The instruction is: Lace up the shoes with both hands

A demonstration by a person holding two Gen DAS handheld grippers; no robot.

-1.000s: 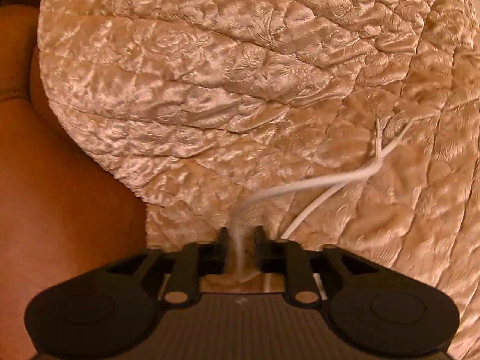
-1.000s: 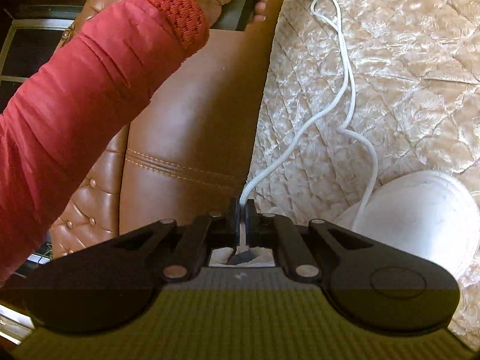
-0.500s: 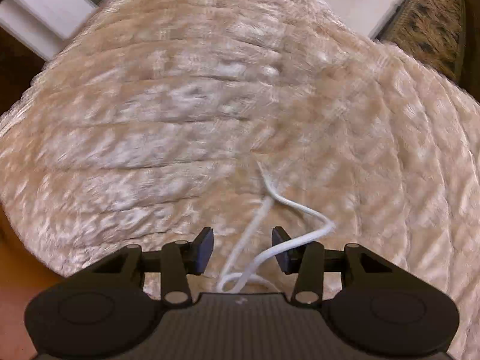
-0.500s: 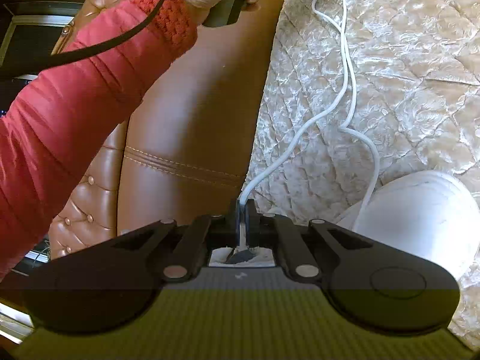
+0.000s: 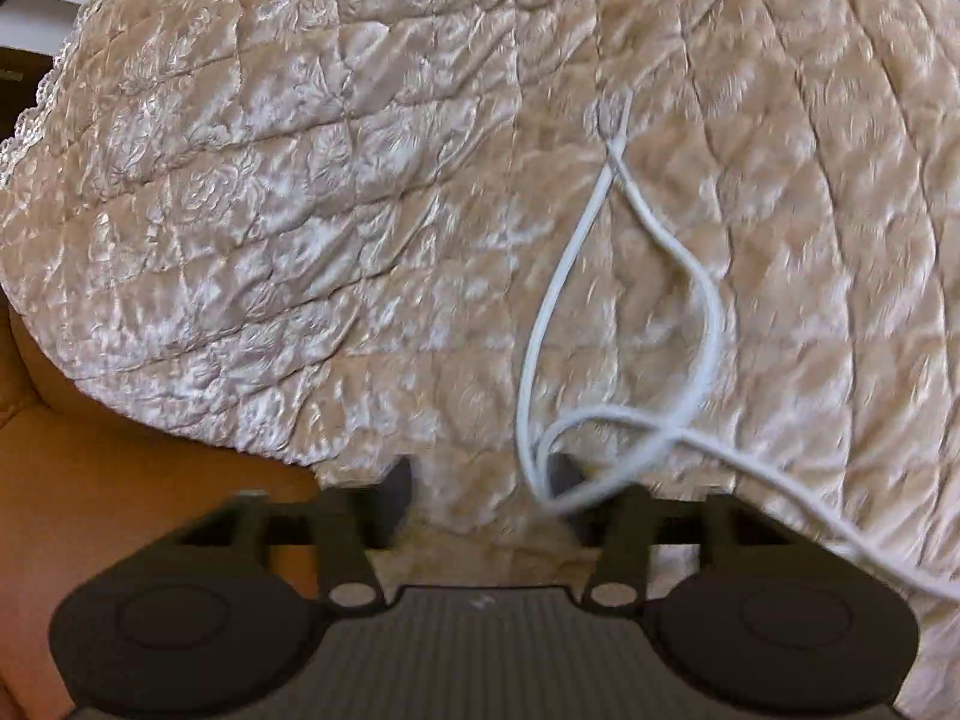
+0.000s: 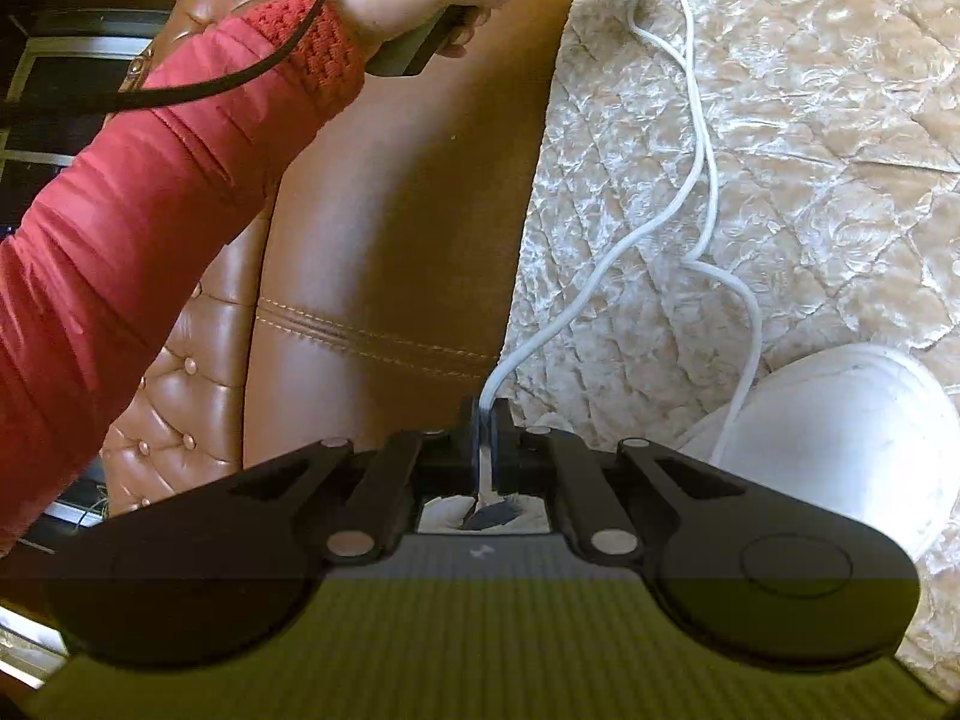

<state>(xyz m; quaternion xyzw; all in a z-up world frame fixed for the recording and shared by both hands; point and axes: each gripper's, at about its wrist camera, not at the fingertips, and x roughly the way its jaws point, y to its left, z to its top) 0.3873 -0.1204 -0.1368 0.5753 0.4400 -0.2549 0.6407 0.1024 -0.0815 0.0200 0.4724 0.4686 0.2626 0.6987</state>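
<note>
Quilted bedspread (image 6: 810, 120) covers the seat, white shoe (image 6: 840, 450) near its front edge. Right gripper (image 6: 487, 420) pinches the lace (image 6: 696, 138) tight; left gripper (image 5: 483, 477) is opening, lace draped across one finger.

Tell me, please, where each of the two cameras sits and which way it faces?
Left wrist: on the left tool, looking steeply down at the quilted cover; its fingers stand apart, jaws opening, with the white lace loose beside the right-hand one.
Right wrist: on the right tool, looking along the brown leather seat and the white shoe; it pinches the lace; the red sleeve and the left hand show.
Shared: lace, cover, seat.
</note>
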